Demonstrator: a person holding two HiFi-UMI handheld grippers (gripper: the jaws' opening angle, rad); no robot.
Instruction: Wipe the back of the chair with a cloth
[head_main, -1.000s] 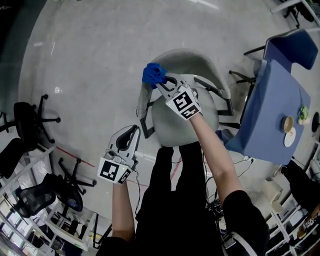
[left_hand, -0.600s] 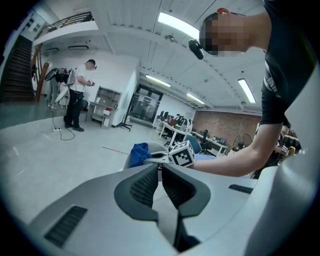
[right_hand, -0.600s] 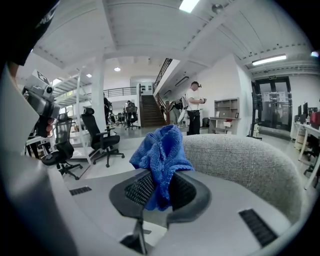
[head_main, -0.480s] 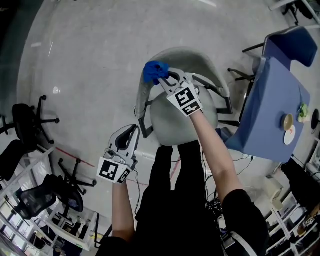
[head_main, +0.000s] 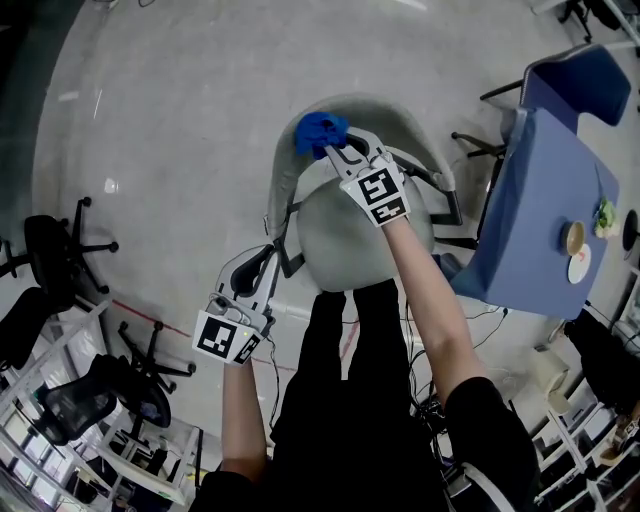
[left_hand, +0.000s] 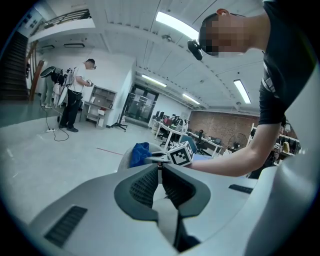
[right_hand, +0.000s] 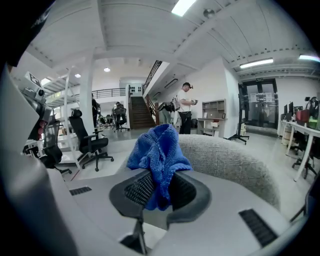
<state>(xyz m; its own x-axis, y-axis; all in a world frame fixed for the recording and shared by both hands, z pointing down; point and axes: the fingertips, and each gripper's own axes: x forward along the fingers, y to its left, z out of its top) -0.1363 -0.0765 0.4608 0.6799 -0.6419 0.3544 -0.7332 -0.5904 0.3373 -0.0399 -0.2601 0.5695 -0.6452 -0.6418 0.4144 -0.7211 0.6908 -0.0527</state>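
- R gripper (head_main: 338, 152) is clamped on the blue cloth (right_hand: 158, 150). The cloth is bunched btwn the pads, and most of it sticks up past the jaw tips.
- The cloth rests on the top edge of the chair back (head_main: 412, 125), toward that rim's left end in the head view.
- The chair back is grey textured fabric w/ a curved rim. In the right gripper view it runs off to the right, just behind the cloth and touching it.
- The R arm is stretched fwd over the chair seat (head_main: 350, 245), which is round and grey.
- L gripper (head_main: 252, 282) is held low by the armrest (head_main: 287, 232) on its own side, well apart from the cloth.
- Its jaws are drawn together at the tips w/ nothing btwn them.
- The left gripper view looks across at the cloth and at the R gripper's marker cube (left_hand: 180, 154), w/ the R forearm reaching in from the right.
- A desk (head_main: 540, 190) w/ a blue cover stands right of the chair. A bowl (head_main: 574, 241) and a white plate (head_main: 580, 275) sit on it near its outer edge.
- Black office chairs (head_main: 55, 245) stand on the floor (head_main: 180, 100) at left, well apart from the grey chair.
- A person (right_hand: 186, 107) stands in the bkgd by the shelves in the right gripper view.
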